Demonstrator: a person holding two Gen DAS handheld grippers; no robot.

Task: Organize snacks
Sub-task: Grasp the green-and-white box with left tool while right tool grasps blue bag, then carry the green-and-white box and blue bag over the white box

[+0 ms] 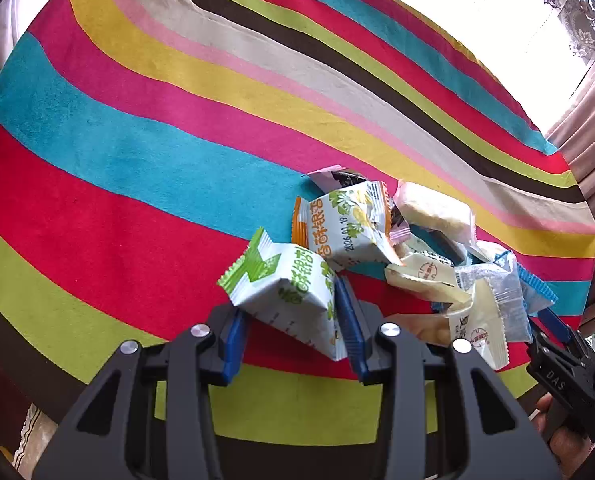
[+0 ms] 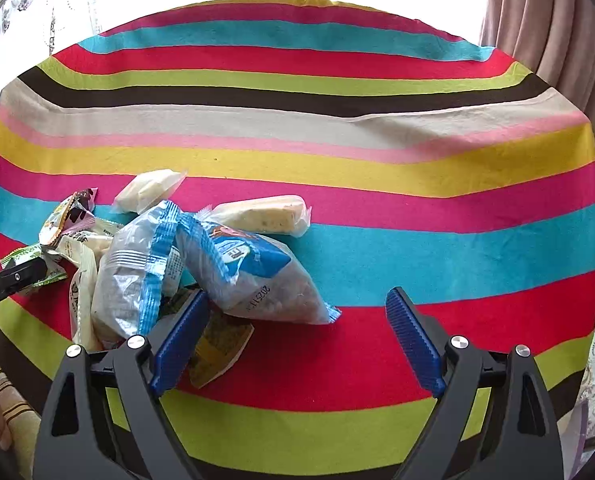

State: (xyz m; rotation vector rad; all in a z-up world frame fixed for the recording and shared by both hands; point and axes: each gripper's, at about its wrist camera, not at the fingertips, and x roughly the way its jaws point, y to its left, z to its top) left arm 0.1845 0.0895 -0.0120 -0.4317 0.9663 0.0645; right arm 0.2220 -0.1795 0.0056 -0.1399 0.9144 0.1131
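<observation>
The green-and-white snack packet [image 1: 285, 286] sits clamped between the blue pads of the left gripper [image 1: 295, 320], its zigzag green end pointing up and to the left in the left wrist view and its long axis running from there down toward the right finger. It is held at the near edge of the pile, over the red stripe of the striped tablecloth [image 1: 137, 152] covering the table.

Just beyond it lies an orange-edged white packet [image 1: 345, 226] with a printed date, tilted, and past that a pale rice-cracker packet [image 1: 433, 210]. To the right are cream packets with a red round logo [image 1: 425, 276] and a silver-and-blue packet [image 1: 497, 292], all heaped and touching.

In the right wrist view the right gripper [image 2: 297, 328] stands wide apart, grasping nothing. Its left finger touches the blue-and-silver packet [image 2: 257, 276], whose long axis runs from upper left to lower right, and a yellow packet [image 2: 221, 348] lies partly under that finger. A second blue-seamed silver packet [image 2: 137, 276] stands beside it, and a long pale bar packet [image 2: 265, 216] lies across the blue stripe behind.
</observation>
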